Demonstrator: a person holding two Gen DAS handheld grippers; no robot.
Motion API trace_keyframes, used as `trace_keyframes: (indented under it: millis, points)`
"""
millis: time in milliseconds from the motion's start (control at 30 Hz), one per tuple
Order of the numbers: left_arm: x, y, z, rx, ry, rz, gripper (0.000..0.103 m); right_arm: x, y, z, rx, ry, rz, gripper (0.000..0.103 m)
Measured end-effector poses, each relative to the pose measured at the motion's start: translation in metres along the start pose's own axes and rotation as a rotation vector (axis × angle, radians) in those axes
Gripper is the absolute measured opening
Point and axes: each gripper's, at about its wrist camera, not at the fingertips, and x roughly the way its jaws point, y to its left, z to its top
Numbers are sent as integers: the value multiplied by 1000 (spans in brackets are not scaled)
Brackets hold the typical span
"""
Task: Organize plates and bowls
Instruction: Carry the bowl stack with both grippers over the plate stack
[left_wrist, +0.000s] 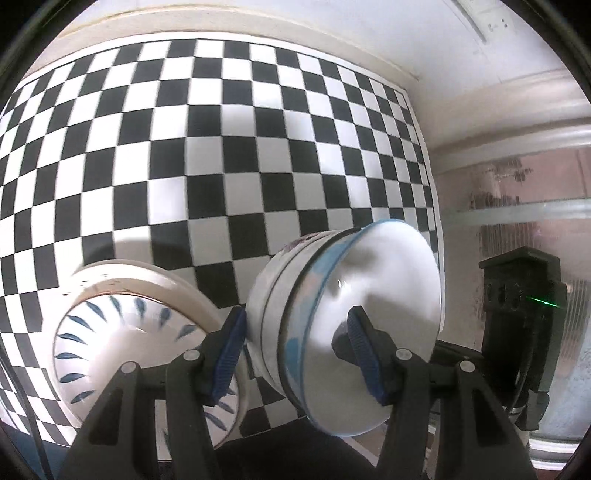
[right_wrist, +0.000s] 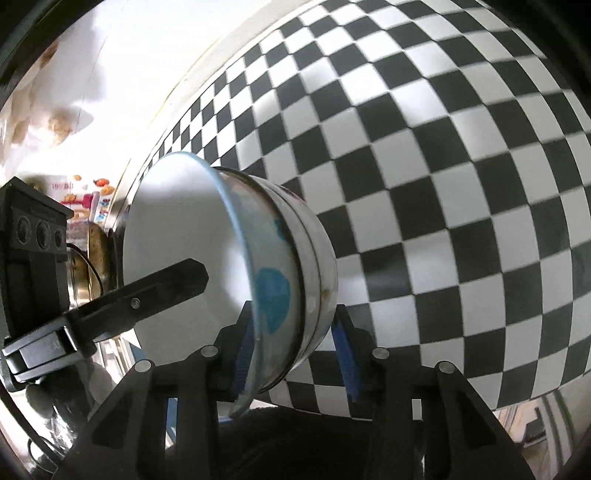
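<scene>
Two hand-held grippers share one tilted stack of bowls (left_wrist: 332, 314) above the checkered surface (left_wrist: 184, 147): our left hand-held gripper (left_wrist: 295, 354) and right hand-held gripper (right_wrist: 295, 354) both pinch its rim. Uneven pulling could separate the stack, dropping it onto the leaf-patterned bowl (left_wrist: 140, 350) nearby.

Stacked bowls (left_wrist: 343, 314): tipped on their side, one nested in the other, raised above the checkered surface (left_wrist: 221, 147).
Left gripper (left_wrist: 295, 354): one finger inside the inner bowl's hollow, the other on the outer bowl's outside wall.
Right gripper (right_wrist: 295, 350): straddles the same stack (right_wrist: 236, 266) from the opposite side, one finger at the inner rim, one behind the outer bowl.
Patterned bowl (left_wrist: 144, 343): left of the stack in the left wrist view, resting on the checkered surface, just beside the left gripper's outer finger.
Wall (left_wrist: 461, 92): behind the checkered surface.
</scene>
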Motion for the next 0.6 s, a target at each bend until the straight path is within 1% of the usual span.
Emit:
trace_keyframes:
  millis: [67, 133, 233, 300, 400, 467, 533, 600]
  points:
    - [4, 11, 1, -6, 1, 7, 53, 6, 8, 4, -16, 6, -23, 40]
    - [15, 23, 3, -17, 18, 25, 53, 21, 12, 10, -29, 19, -61, 38]
    - [25, 30, 5, -22, 31, 7, 53, 36, 3, 14, -22, 34, -80, 37]
    - [24, 26, 4, -19, 36, 9, 53, 35, 0, 16, -9, 33, -85, 37]
    - [23, 19, 4, -1, 18, 13, 53, 28, 4, 15, -27, 10, -114, 37]
    - [18, 18, 5, 3, 11, 17, 53, 24, 4, 16, -25, 9, -111, 37]
    - [14, 18, 5, 6, 2, 2, 53, 21, 7, 16, -38, 2, -116, 37]
    - [10, 16, 3, 15, -8, 7, 53, 18, 18, 15, -59, -10, -123, 37]
